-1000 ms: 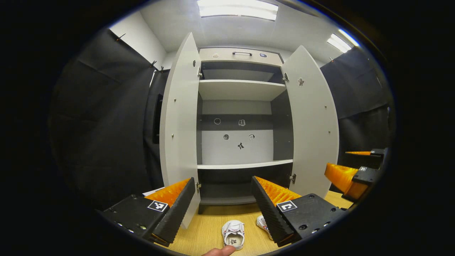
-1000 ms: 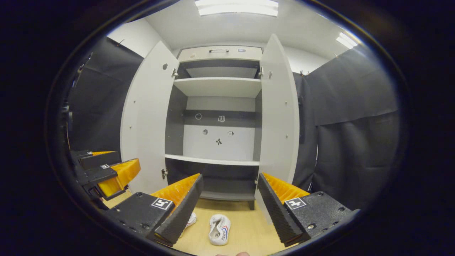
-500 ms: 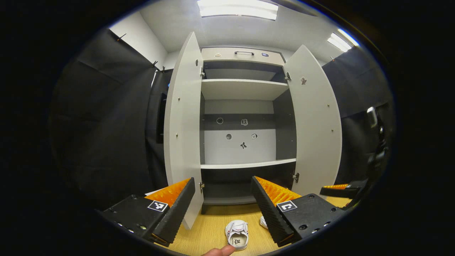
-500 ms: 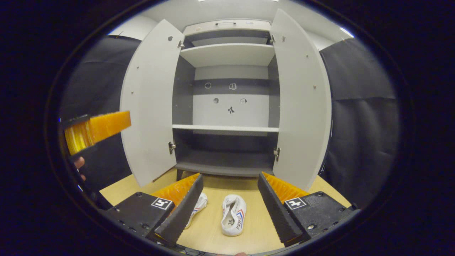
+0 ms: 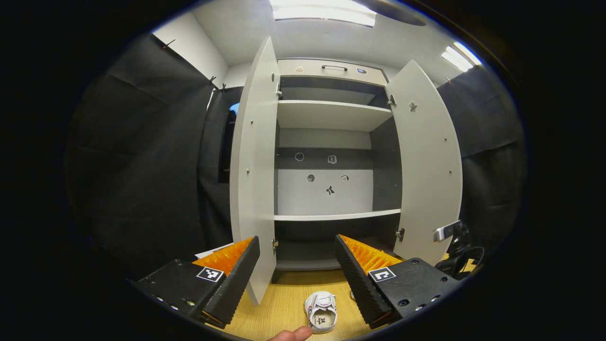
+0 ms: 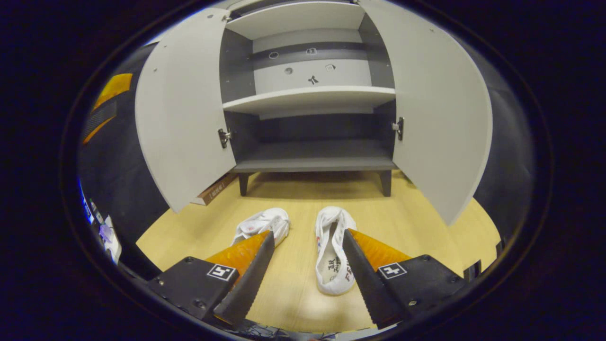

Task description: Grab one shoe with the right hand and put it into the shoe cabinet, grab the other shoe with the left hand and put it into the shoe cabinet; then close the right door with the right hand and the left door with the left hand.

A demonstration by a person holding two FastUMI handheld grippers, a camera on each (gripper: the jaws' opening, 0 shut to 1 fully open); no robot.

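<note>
**Right jaws spread low over the shoes, left jaws spread and held higher**

The right shoe (image 6: 335, 251) lies on the wooden surface (image 6: 416, 222) with its toe toward the shoe cabinet (image 6: 312, 118), and its heel end sits between the two fingers of the right gripper (image 6: 307, 265). Those jaws are spread wide and tilted down at the surface; the far finger overlaps the shoe's side in the right gripper view, but whether it touches cannot be told. The left shoe (image 6: 262, 225) lies just beside its partner, apart from it, its heel hidden behind the near finger.

The left gripper (image 5: 297, 270) is held higher and looks level into the cabinet, its jaws also spread and holding nothing. Below and between its fingers one white shoe (image 5: 322, 311) shows on the surface, with a fingertip (image 5: 291, 335) at the bottom edge just short of it.

Ahead of both sets of jaws the cabinet stands open. The left door (image 6: 182, 104) and right door (image 6: 440, 109) swing outward to either side of the shoes, leaving a wide lane of bare wood between them up to the cabinet's feet. The bottom shelf (image 6: 315, 163) is dark, low and unobstructed; a white shelf (image 6: 307, 97) sits above it, and another higher up in the left gripper view.

Black cloth hangs on both sides, with ceiling lights (image 5: 324, 10) overhead. A flat cardboard piece (image 6: 215, 190) lies under the left door's lower corner.
</note>
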